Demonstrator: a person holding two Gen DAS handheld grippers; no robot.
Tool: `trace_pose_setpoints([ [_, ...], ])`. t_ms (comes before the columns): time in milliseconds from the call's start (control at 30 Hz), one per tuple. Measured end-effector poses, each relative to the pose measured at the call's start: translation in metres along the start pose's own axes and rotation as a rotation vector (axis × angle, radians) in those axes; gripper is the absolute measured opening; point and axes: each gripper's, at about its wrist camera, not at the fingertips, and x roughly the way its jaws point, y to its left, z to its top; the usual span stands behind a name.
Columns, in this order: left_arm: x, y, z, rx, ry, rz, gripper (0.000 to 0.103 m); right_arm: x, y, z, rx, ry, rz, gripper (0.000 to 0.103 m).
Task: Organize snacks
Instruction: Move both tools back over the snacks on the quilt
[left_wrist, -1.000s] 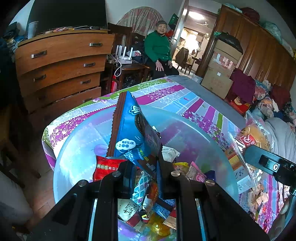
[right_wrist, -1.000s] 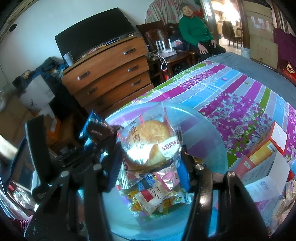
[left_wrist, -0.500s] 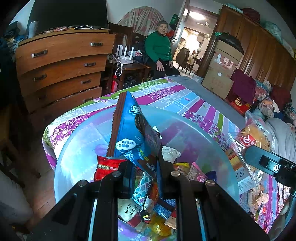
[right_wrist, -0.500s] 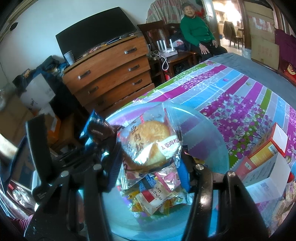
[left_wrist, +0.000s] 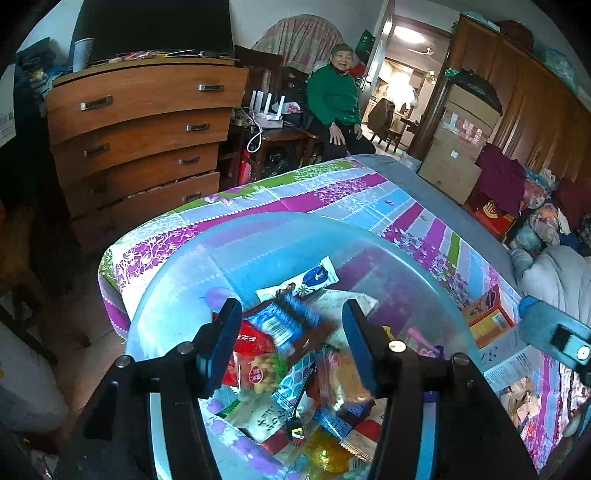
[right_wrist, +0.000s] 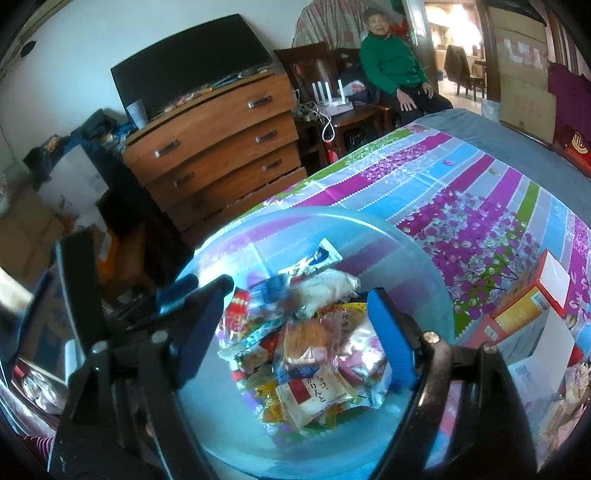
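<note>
Snacks (right_wrist: 306, 354) fill the blue basin (right_wrist: 417, 258); left gripper (left_wrist: 291, 332) and right gripper (right_wrist: 295, 314), jaws just opened, hold nothing.

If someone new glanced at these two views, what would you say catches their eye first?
Most likely the translucent blue basin in the foreground, heaped with bright snack packets. It sits on a vivid purple, blue and green striped cloth. Behind it, a person in a green top sits beside a wooden chest of drawers.
</note>
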Motion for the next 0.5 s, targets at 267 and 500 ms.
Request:
trace_pose_setpoints([
  [267, -0.025, -0.022, -0.005, 0.068, -0.058, -0.042, 0.057, -0.053, -0.031, -0.074, 0.086, -0.06, -0.022, 0.08],
  [500, -0.086, -0.13, -0.039, 0.348, -0.148, -0.281, 0.057, -0.127, -0.178, -0.2, 0.423, -0.017, -0.19, 0.032],
])
